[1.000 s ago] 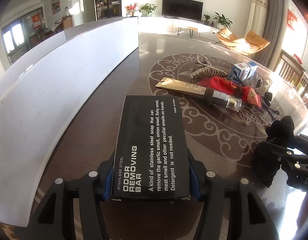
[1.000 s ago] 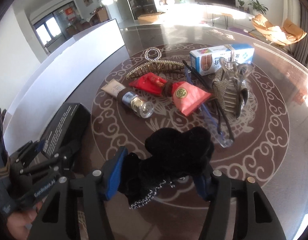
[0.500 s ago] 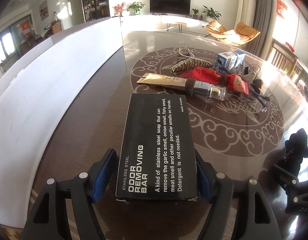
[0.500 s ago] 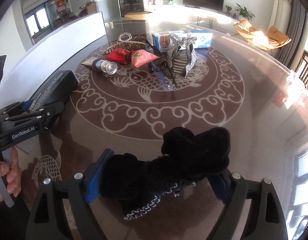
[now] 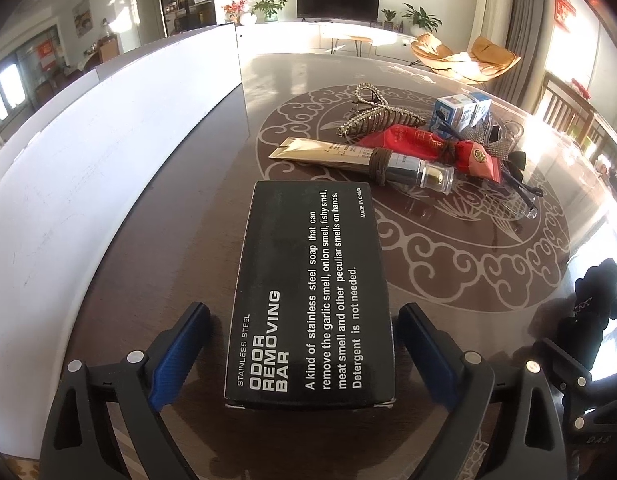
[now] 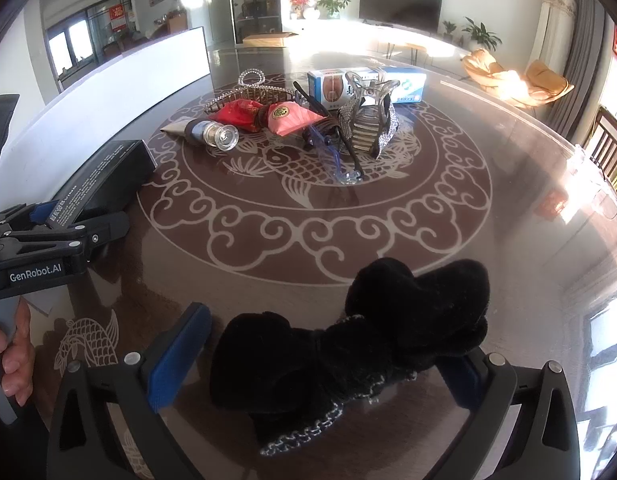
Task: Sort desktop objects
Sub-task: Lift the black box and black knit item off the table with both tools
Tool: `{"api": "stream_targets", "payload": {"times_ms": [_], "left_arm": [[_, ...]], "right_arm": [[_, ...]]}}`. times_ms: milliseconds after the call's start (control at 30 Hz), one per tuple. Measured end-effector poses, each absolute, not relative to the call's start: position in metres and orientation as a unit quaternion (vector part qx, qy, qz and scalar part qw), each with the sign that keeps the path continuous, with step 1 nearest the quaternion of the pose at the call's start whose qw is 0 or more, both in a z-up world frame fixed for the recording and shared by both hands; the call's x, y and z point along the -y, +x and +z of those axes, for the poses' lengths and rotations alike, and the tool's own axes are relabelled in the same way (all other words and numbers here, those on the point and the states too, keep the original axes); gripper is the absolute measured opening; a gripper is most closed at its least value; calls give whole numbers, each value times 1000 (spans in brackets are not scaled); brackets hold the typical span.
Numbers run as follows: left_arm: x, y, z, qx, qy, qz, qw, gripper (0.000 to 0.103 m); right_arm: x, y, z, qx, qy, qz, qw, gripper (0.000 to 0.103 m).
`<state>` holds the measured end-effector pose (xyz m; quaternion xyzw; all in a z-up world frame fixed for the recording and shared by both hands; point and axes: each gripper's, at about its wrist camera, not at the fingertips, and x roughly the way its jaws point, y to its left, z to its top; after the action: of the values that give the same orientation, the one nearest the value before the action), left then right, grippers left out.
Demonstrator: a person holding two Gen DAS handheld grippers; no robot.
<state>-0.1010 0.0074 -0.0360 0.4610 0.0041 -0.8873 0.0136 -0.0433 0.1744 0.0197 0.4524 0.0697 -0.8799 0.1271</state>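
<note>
Sunlit living room surrounds glossy patterned table [image 6: 388, 216] beside white board [image 5: 88, 160].

On the patterned table [image 6: 508, 208] the following are counted: one black box [image 5: 312, 292]; one black velvet bow [image 6: 348, 344]; one blue and white carton [image 6: 364, 86]; two hair claws, a brown rhinestone one [image 6: 248, 94] and a silver mesh one [image 6: 368, 120]; one gold tube [image 5: 348, 156]; two red pouches [image 6: 268, 114]; one pair of glasses [image 6: 332, 152]. Two grippers are seen, the left gripper [image 5: 304, 356] and the right gripper [image 6: 308, 356], and one white board [image 5: 88, 168].
</note>
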Motion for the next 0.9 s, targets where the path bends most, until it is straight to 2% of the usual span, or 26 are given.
{"api": "stream_targets", "payload": {"times_ms": [67,900], "left_arm": [[-6,-103,-38,-7,468,-884,19,103],[-6,-102,-38,-8,468,-883,16,103]], "right_arm": [[-175,-44,20,-70,452,-880,127,103],[-177,-44,22,-61,452,-881,126,103]]}}
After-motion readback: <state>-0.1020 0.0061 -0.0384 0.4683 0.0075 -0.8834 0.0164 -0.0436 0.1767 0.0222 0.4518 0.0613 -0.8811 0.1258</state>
